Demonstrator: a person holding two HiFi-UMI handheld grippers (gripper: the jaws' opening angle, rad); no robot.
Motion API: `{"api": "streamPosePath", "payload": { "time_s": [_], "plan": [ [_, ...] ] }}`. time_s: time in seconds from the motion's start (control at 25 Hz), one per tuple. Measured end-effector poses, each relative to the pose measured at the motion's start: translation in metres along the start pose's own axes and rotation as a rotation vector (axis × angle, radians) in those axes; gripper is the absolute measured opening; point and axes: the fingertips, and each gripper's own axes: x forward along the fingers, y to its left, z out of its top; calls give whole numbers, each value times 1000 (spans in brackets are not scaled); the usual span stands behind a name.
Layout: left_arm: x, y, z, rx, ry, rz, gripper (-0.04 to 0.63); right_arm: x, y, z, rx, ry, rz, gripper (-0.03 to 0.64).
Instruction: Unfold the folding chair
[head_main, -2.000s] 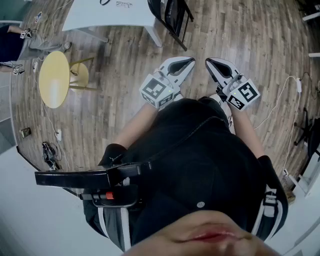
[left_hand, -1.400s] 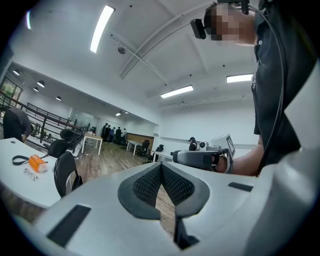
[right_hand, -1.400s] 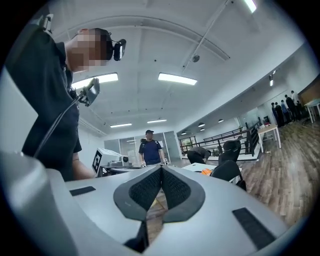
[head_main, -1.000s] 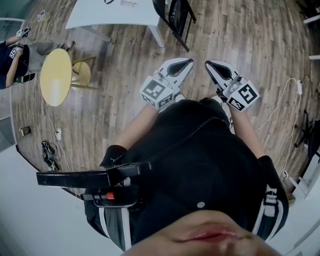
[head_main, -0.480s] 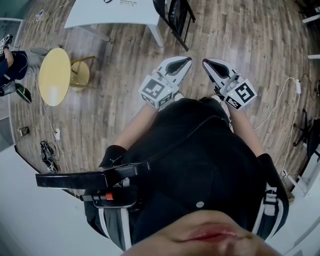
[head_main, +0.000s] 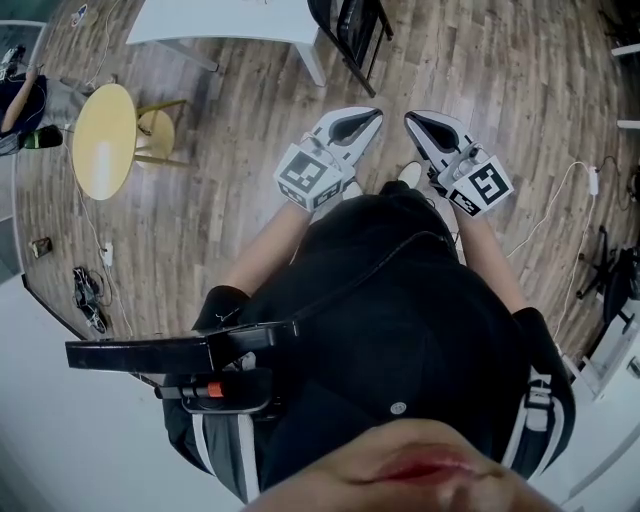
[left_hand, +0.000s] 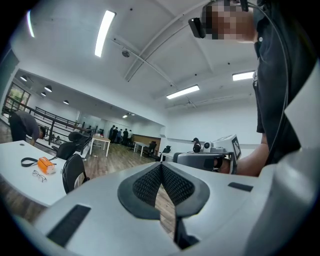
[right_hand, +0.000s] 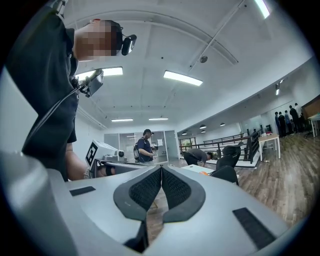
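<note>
The folded black chair (head_main: 352, 32) leans by the white table's corner at the top of the head view, well ahead of both grippers. My left gripper (head_main: 372, 116) and right gripper (head_main: 412, 120) are held side by side in front of my body, pointing level toward the chair. Both are shut with nothing between the pads. In the left gripper view the jaws (left_hand: 161, 167) meet, and a black chair back (left_hand: 74, 172) shows at the left beside the table. The right gripper view shows its pads (right_hand: 161, 171) pressed together and a dark chair (right_hand: 225, 174) further off.
A white table (head_main: 220, 22) stands at the back left, with a round yellow table (head_main: 104, 140) and stool further left. A person (head_main: 25, 95) crouches at the far left edge. Cables trail over the wooden floor at left (head_main: 85, 290) and right (head_main: 570, 215).
Both grippers have stayed shut and nearly still. The person at the far left has shifted about beside the yellow table.
</note>
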Motion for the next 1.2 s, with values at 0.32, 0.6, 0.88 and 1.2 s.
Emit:
{"api": "streamPosePath", "payload": {
  "time_s": [0.32,0.6,0.88,1.2],
  "plan": [
    [41,13,15,14,20,40,5,0,-44,15,-3,-10,39,8],
    [93,16,21,30,19,70,5,-19,-90,23,-19,-19,62,8],
    [145,23,29,28,17,115,5,-34,-135,29,-22,-29,107,8],
    [158,25,31,43,36,172,5,-36,-149,28,-24,-43,141,8]
  ]
}}
